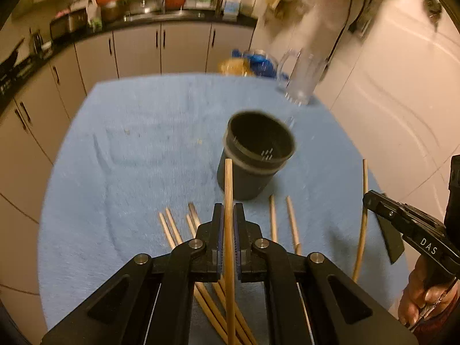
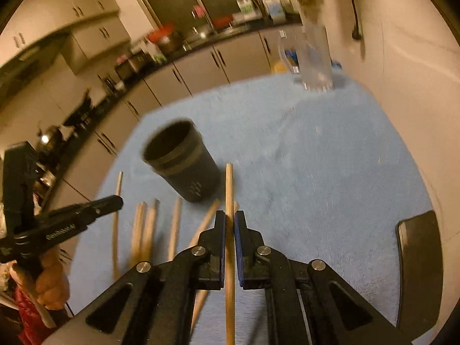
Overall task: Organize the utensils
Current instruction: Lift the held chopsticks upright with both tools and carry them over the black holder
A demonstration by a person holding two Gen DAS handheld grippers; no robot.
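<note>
A dark round utensil holder (image 1: 256, 155) stands upright on the blue cloth; it also shows in the right wrist view (image 2: 184, 164). My left gripper (image 1: 228, 210) is shut on a wooden chopstick (image 1: 228, 189) whose tip points up in front of the holder. My right gripper (image 2: 229, 215) is shut on another wooden chopstick (image 2: 229, 187), just right of the holder. Several loose chopsticks (image 1: 178, 227) lie on the cloth near the holder, also in the right wrist view (image 2: 146, 227). Each gripper shows in the other's view, the right one (image 1: 373, 201) and the left one (image 2: 115, 201).
A clear glass mug (image 1: 302, 77) stands at the far right of the blue cloth (image 1: 129, 172). A dark flat object (image 2: 419, 264) lies at the cloth's right edge. Kitchen cabinets (image 1: 161, 49) and a cluttered counter run behind. A pale wall (image 1: 402, 86) is to the right.
</note>
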